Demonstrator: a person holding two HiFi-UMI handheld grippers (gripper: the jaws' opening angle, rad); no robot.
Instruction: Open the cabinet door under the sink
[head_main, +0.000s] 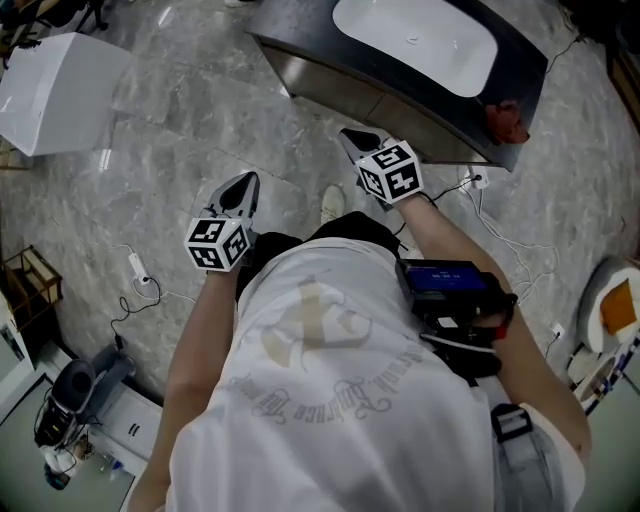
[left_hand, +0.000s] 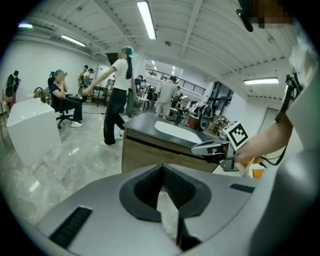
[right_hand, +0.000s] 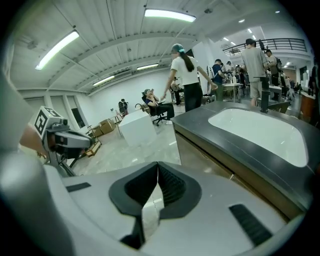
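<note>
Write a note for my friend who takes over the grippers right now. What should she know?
Left gripper: shut, empty, in the air, short of the cabinet.
Right gripper: shut, empty, nearer the cabinet, not touching it.
Sink: on top of the cabinet; the door below looks closed.
Done: nothing on the door.
Left: reach the door and pull it open.

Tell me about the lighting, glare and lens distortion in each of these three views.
Head view: soft even light, faint shadows, one small bright reflection on the glossy grey marble floor. Left gripper view: heavy fisheye bending, dark vignetted corners, the long ceiling strip light blown out white. Right gripper view: same fisheye curve bowing the dark grey sink countertop.
</note>
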